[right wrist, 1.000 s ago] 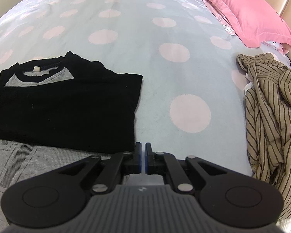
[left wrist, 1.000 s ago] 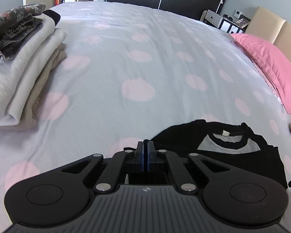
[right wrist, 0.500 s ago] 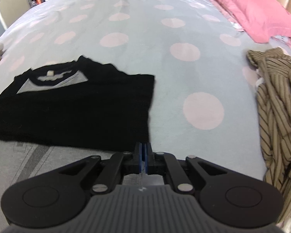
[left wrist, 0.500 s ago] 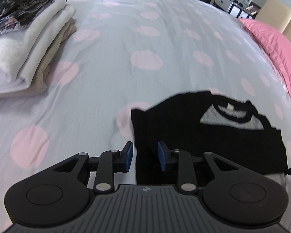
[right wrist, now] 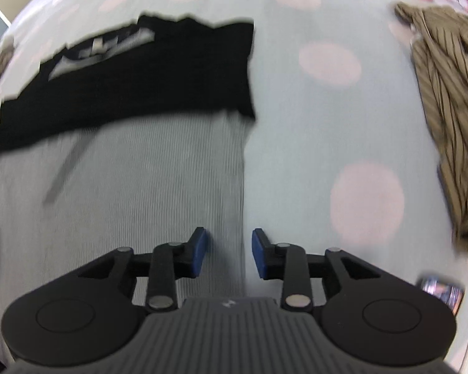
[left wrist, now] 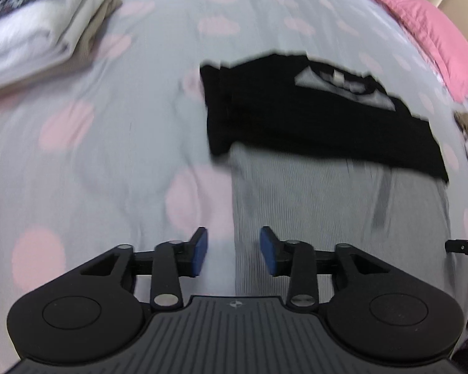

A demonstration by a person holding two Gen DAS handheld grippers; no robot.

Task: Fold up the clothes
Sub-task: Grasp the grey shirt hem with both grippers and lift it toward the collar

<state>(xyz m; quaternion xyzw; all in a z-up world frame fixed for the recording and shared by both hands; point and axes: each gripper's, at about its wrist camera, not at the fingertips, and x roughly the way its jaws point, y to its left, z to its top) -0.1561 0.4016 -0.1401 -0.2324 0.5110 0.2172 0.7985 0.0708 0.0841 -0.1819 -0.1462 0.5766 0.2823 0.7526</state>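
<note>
A grey and black t-shirt lies flat on the spotted bedspread, its black upper part (left wrist: pixel 315 115) folded over the grey body (left wrist: pixel 327 199). My left gripper (left wrist: pixel 234 249) hovers over the shirt's left edge, jaws opening, nothing pressed between the blue pads. In the right wrist view the same shirt shows its black part (right wrist: pixel 134 74) and grey body (right wrist: pixel 124 187). My right gripper (right wrist: pixel 229 254) hangs above the shirt's right edge, jaws opening too, with only that edge below the gap.
A stack of folded clothes (left wrist: pixel 37 31) sits at the far left of the bed. A pink pillow (left wrist: pixel 430 34) lies at the far right. A crumpled brown striped shirt (right wrist: pixel 446 109) lies to the right of the t-shirt. The bedspread (right wrist: pixel 327 124) shows between them.
Both grippers went from shut to open and drew back toward the near end of the shirt. More of the grey body now shows below the black fold.
</note>
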